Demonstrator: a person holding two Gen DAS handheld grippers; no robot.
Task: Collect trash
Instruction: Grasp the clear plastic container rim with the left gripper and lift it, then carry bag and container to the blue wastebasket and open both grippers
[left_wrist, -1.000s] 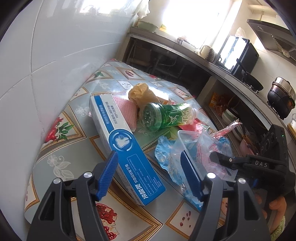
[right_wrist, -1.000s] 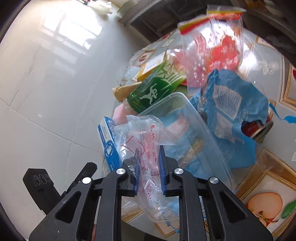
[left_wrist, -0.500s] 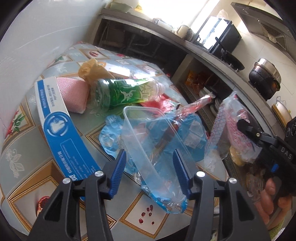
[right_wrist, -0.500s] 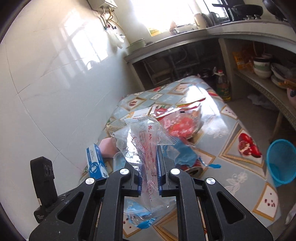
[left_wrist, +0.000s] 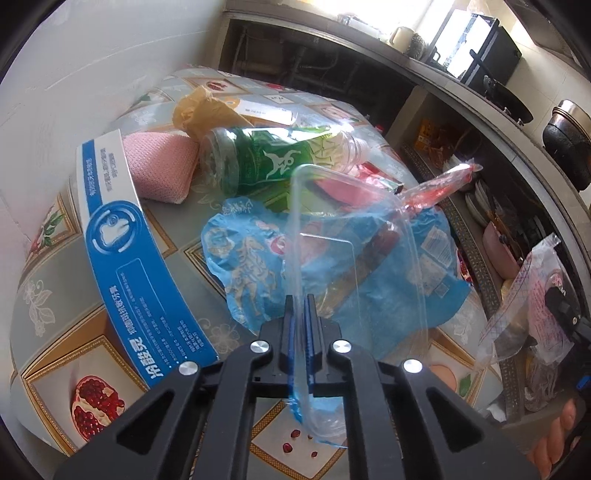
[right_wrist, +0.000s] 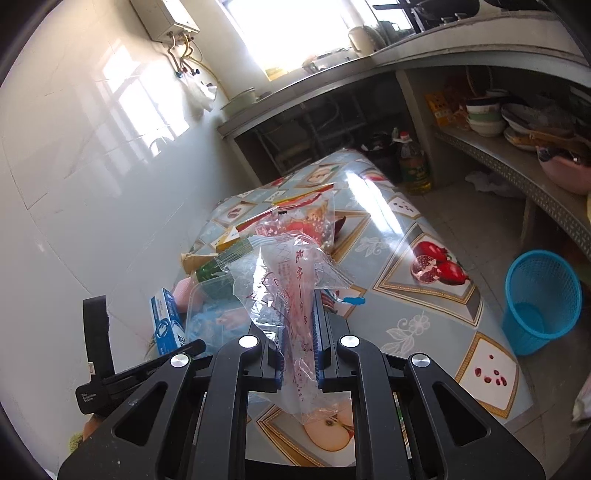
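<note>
Left wrist view: the left gripper (left_wrist: 300, 328), at bottom centre, has its blue pads pressed together on the thin wall of a clear plastic container (left_wrist: 354, 251), which tilts up toward the middle of the frame over a crumpled blue wrapper (left_wrist: 251, 266). Behind these, in the upper half, a green-labelled bottle (left_wrist: 273, 158) lies on its side beside a pink cloth (left_wrist: 159, 166) and a crumpled brown bag (left_wrist: 201, 110); a long blue-and-white box (left_wrist: 122, 236) runs down the left side of the patterned table (left_wrist: 48, 295). At the right edge, a hand (left_wrist: 554, 439) carries the other tool with a clear printed bag (left_wrist: 524, 295). Right wrist view: the right gripper (right_wrist: 300, 332), bottom centre, is clamped on that clear printed bag (right_wrist: 291, 280), which stands up crumpled above the pads and hangs below them. A blue mesh wastebasket (right_wrist: 539, 299) stands on the floor at the right of the frame, well apart from the table's litter pile at centre left.
</note>
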